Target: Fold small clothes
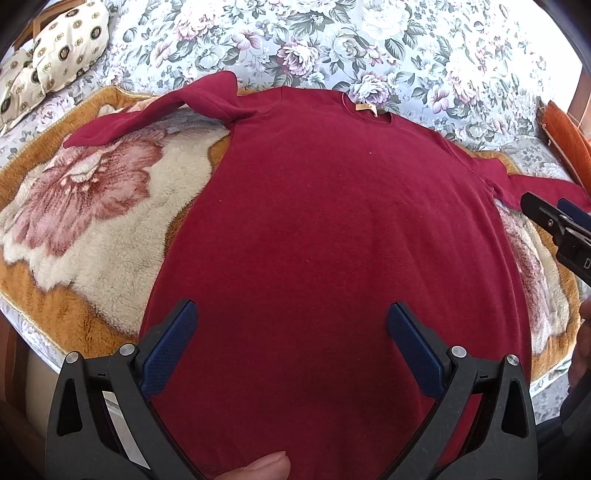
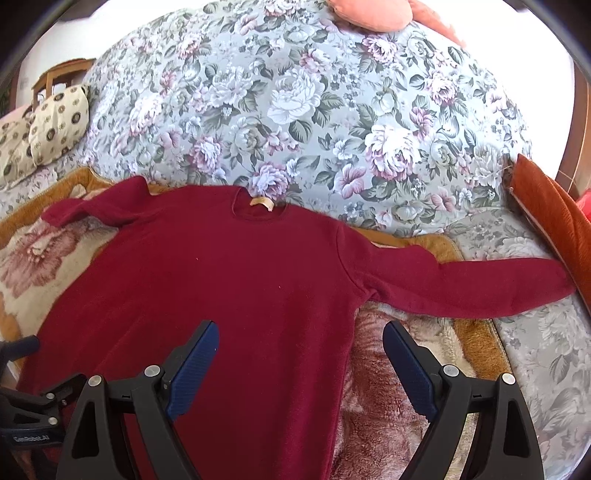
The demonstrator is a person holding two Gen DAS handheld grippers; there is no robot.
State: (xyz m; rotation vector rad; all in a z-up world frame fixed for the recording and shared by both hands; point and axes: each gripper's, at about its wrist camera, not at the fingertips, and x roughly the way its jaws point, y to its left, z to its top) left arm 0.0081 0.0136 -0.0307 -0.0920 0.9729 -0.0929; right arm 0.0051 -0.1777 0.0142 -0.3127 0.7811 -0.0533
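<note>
A dark red long-sleeved sweater [image 1: 332,229] lies flat on a fleece blanket, collar with a tan label [image 1: 365,108] away from me. Its left sleeve [image 1: 147,118] is bent and partly folded on itself. Its right sleeve [image 2: 461,284] stretches straight out to the right. My left gripper [image 1: 293,321] is open and empty above the sweater's lower body. My right gripper [image 2: 301,339] is open and empty above the sweater's [image 2: 221,280] right side edge; it also shows in the left wrist view [image 1: 554,218] near the right sleeve.
The orange-and-cream fleece blanket [image 1: 92,221] with a pink flower lies on a floral bedspread [image 2: 314,110]. Patterned cream cushions [image 1: 55,51] sit at far left. An orange cushion [image 2: 554,218] stands at the right, touching the sleeve end. A pink cushion [image 2: 373,13] lies at the far top.
</note>
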